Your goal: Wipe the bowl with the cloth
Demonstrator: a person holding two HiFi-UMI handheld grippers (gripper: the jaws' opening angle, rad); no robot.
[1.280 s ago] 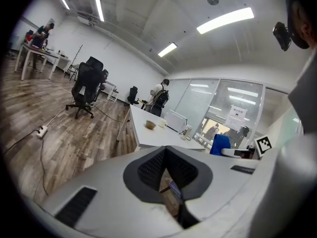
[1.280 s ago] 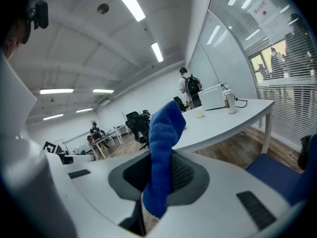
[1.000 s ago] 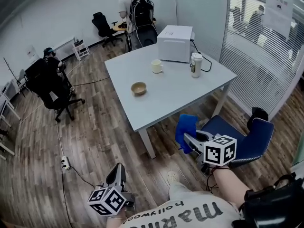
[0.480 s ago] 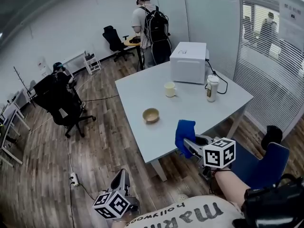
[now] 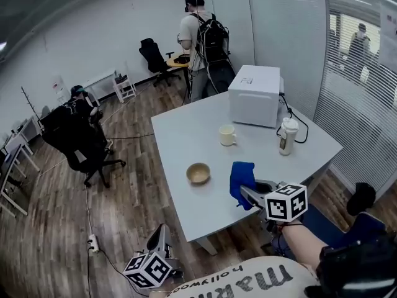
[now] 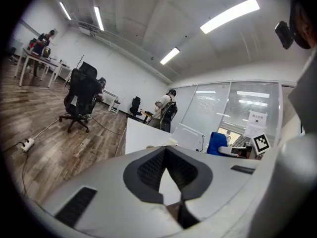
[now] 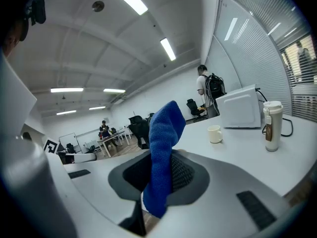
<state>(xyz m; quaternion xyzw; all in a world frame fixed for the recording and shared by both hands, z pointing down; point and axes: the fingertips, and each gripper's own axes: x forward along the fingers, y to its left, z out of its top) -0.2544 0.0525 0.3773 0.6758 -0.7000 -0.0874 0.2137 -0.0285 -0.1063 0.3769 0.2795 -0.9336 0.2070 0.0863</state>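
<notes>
A small tan bowl (image 5: 198, 173) stands near the front of the pale grey table (image 5: 186, 129). My right gripper (image 5: 245, 193) is shut on a blue cloth (image 5: 240, 177), which stands up from the jaws over the table's near edge, right of the bowl. In the right gripper view the blue cloth (image 7: 161, 152) hangs between the pads of the right gripper (image 7: 159, 168) and the bowl is hidden. My left gripper (image 5: 162, 236) is low over the floor, short of the table, shut and empty. The left gripper (image 6: 166, 150) faces the table's edge (image 6: 143, 135).
On the table stand a cream mug (image 5: 227, 135), a lidded tumbler (image 5: 286, 135) and a white box-like appliance (image 5: 254, 96) with a cable. A person with a backpack (image 5: 205, 36) stands behind the table. A black office chair (image 5: 80, 143) is left, a blue chair (image 5: 366, 225) right.
I have moved closer to the table. The right gripper with the cloth went from in front of the blue chair to the table's near edge. The left gripper came along, still over the floor.
</notes>
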